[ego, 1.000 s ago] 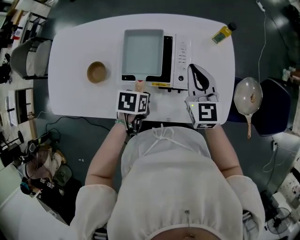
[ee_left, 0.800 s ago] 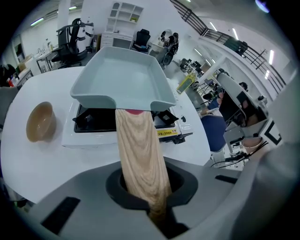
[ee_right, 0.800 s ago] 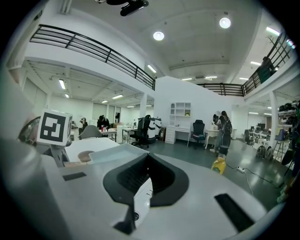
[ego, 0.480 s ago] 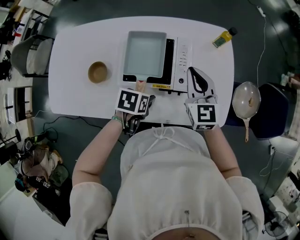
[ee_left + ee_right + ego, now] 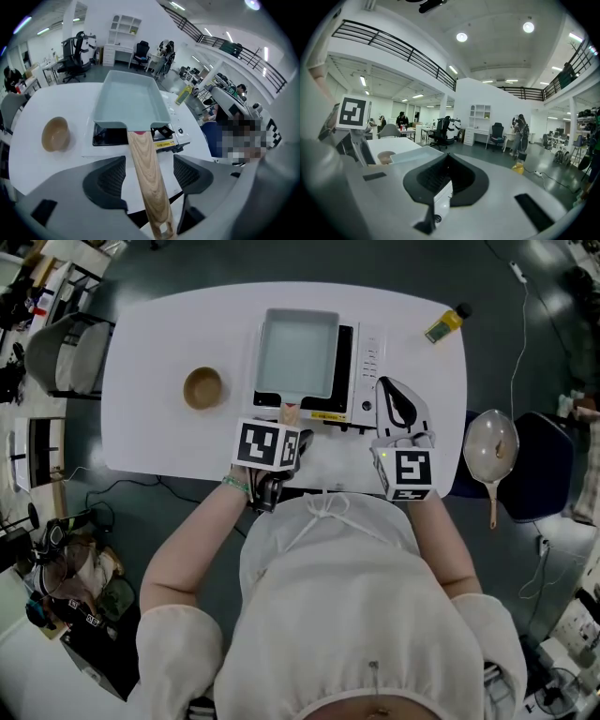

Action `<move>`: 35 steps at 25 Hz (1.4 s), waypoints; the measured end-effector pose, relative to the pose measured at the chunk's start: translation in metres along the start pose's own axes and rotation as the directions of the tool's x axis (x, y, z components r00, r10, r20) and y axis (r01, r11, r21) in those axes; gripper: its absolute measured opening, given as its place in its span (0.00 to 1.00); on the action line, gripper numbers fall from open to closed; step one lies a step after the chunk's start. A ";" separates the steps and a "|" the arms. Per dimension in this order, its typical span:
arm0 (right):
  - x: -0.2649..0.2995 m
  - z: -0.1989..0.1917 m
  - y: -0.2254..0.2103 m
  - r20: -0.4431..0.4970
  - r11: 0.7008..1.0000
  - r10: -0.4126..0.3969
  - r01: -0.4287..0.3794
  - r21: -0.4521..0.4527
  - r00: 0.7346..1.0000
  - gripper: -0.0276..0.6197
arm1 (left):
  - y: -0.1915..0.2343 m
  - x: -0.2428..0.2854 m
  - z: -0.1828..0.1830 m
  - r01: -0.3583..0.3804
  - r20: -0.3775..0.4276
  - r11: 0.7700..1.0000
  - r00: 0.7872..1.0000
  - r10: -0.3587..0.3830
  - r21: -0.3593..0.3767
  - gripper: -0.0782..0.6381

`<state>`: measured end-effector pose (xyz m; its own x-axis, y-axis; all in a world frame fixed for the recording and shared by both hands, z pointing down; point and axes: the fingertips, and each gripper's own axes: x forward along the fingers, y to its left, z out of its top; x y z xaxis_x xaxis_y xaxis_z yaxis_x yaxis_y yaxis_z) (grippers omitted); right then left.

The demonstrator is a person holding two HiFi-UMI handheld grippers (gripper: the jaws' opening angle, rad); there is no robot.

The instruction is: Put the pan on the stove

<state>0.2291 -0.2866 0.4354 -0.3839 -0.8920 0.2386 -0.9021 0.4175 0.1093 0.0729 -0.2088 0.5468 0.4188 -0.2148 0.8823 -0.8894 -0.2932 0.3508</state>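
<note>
The pale blue rectangular pan (image 5: 296,352) rests on the white stove (image 5: 367,352) at the table's middle. Its wooden handle (image 5: 289,414) points toward me. In the left gripper view the pan (image 5: 129,101) sits over the stove's black top (image 5: 110,135). The handle (image 5: 146,178) runs between my left gripper's (image 5: 150,164) jaws, which are opening, with a gap on each side of the wood. From above, my left gripper (image 5: 289,430) is at the handle's near end. My right gripper (image 5: 392,395) lies beside the stove's right edge, jaws together and holding nothing (image 5: 446,161).
A wooden bowl (image 5: 203,387) stands on the white table (image 5: 150,343) left of the stove. A yellow bottle (image 5: 443,322) lies at the far right corner. A round pan (image 5: 492,446) rests on a chair off the table's right end. Chairs stand at left (image 5: 56,352).
The left gripper stays at the handle's end, shifted only slightly. The pan lies in the same place on the stove. The right gripper has not moved.
</note>
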 end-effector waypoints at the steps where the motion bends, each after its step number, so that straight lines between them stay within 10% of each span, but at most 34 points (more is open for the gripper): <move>1: -0.001 0.002 0.004 0.005 1.000 0.000 0.000 -0.004 1.000 0.05 | 0.003 -0.005 0.003 -0.014 0.024 1.000 1.000 0.014 0.008 0.56; 9: -0.007 0.020 0.032 0.036 0.999 -0.021 0.022 -0.026 0.999 0.05 | 0.001 -0.053 0.027 -0.084 0.215 0.984 0.975 0.048 0.159 0.51; 17: -0.017 0.034 0.056 0.080 0.996 -0.073 0.077 -0.051 0.994 0.05 | 0.011 -0.101 0.048 -0.123 0.436 0.961 0.900 0.002 0.248 0.16; 21: -0.022 0.036 0.062 0.097 0.996 -0.077 0.081 -0.046 0.992 0.05 | 0.028 -0.117 0.056 -0.143 0.520 0.958 0.854 -0.007 0.247 0.14; 30: -0.024 0.053 0.076 0.132 0.996 -0.063 0.070 -0.047 0.989 0.05 | 0.029 -0.163 0.082 -0.249 0.734 0.902 0.671 -0.103 0.353 0.14; 35: -0.026 0.062 0.080 0.161 0.997 -0.046 0.055 -0.049 0.986 0.05 | 0.018 -0.195 0.090 -0.218 0.822 0.892 0.517 -0.238 0.396 0.14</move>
<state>0.1549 -0.2407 0.3776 -0.3687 -0.9265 0.0753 -0.9109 0.3763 0.1696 -0.0084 -0.2562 0.3531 0.5792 -0.8071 0.1147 -0.8122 -0.5834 -0.0038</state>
